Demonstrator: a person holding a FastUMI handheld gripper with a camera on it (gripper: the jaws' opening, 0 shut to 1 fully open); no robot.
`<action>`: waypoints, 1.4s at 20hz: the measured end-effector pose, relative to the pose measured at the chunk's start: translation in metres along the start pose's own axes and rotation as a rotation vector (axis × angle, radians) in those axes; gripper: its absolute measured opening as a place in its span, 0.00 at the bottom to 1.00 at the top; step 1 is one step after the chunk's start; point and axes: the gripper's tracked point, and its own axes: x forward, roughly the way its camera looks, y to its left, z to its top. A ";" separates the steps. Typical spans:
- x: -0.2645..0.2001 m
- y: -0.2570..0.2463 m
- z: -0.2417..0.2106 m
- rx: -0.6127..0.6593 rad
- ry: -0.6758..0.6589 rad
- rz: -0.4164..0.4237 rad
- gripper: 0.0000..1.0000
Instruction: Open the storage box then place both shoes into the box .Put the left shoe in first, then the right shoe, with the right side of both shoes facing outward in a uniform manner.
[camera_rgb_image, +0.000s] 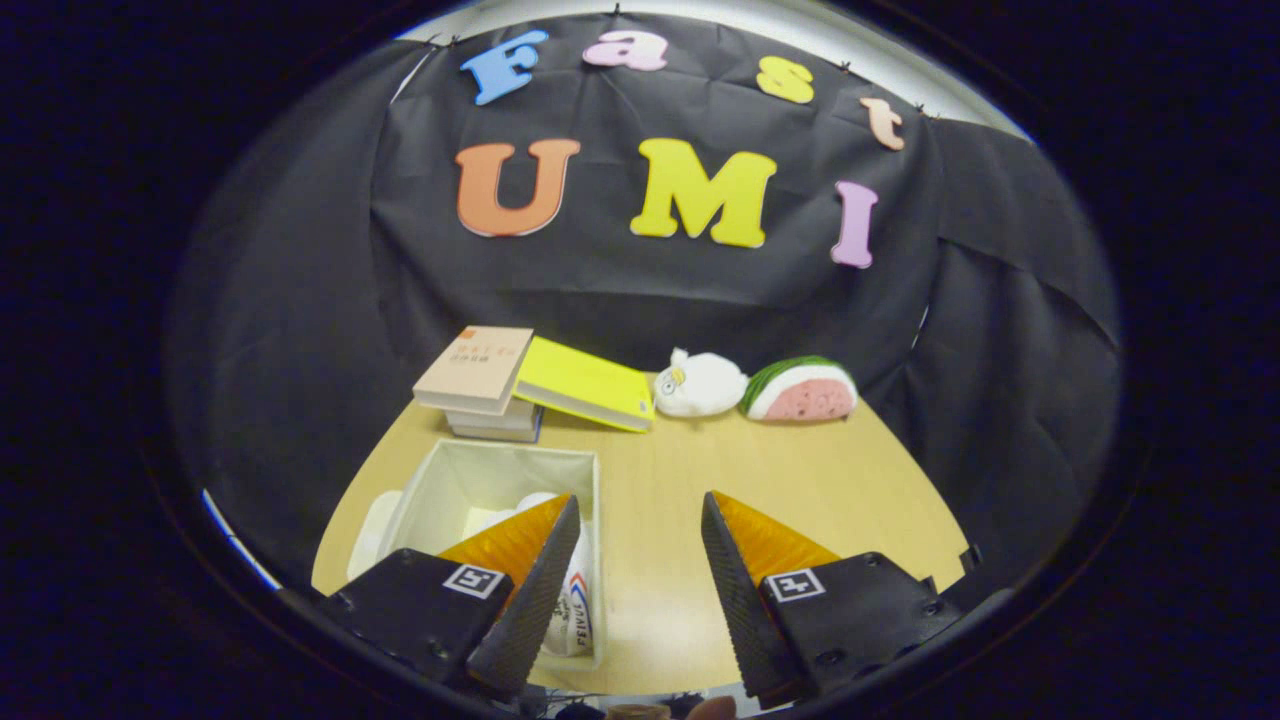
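Near the tabletop's (800, 480) left edge, white shoes (575, 600) sit in the open, soft-walled white fabric box (500, 465); light and pliable, best pinched at the collar; tool (640, 590) gapes, unladen.

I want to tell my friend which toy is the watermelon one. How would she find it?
Start at the wooden table and look to its far edge, by the black cloth wall, well beyond the open tool. Two soft toys sit there side by side, right of the yellow book. The watermelon slice is the one farther from the book: pink with a green striped rind, while its neighbour, the plush toy, is white.
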 end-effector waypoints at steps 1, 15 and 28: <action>-0.009 -0.013 0.011 0.012 -0.051 -0.016 0.80; -0.078 -0.089 0.038 0.083 -0.276 -0.095 1.00; -0.103 -0.082 0.033 0.098 -0.302 -0.102 1.00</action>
